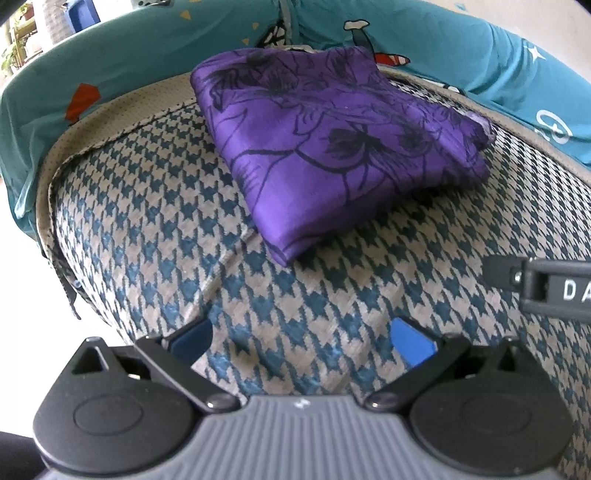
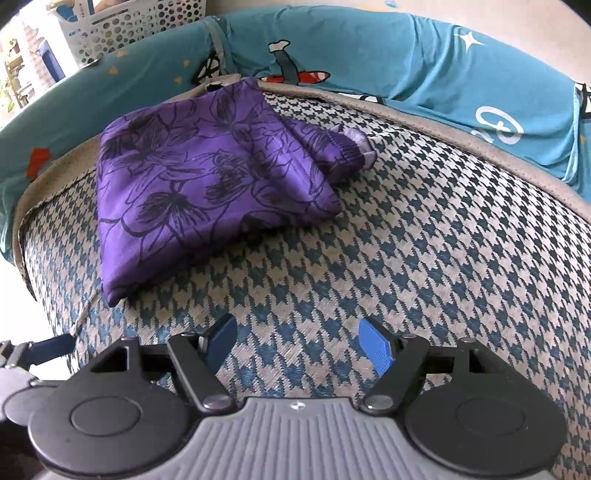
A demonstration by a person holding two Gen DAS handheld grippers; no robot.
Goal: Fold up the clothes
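Note:
A purple garment with a dark flower print [image 1: 325, 147] lies folded into a compact bundle on a houndstooth cushion [image 1: 184, 258]. In the right wrist view the same garment [image 2: 192, 177] sits ahead and to the left, a ribbed cuff [image 2: 347, 151] sticking out at its right side. My left gripper [image 1: 301, 341] hangs open above the cushion, short of the bundle's near corner, with nothing between its blue pads. My right gripper [image 2: 297, 347] is open too, over bare cushion [image 2: 424, 258] to the right of the garment. The right gripper's finger [image 1: 535, 288] shows at the right edge of the left wrist view.
A teal printed cover [image 1: 498, 59] drapes the raised back and sides around the cushion. A white perforated basket [image 2: 129, 26] stands beyond the back at upper left. The cushion's left edge [image 1: 55, 229] drops off to a bright floor. The left gripper's finger [image 2: 48, 349] shows at the left edge.

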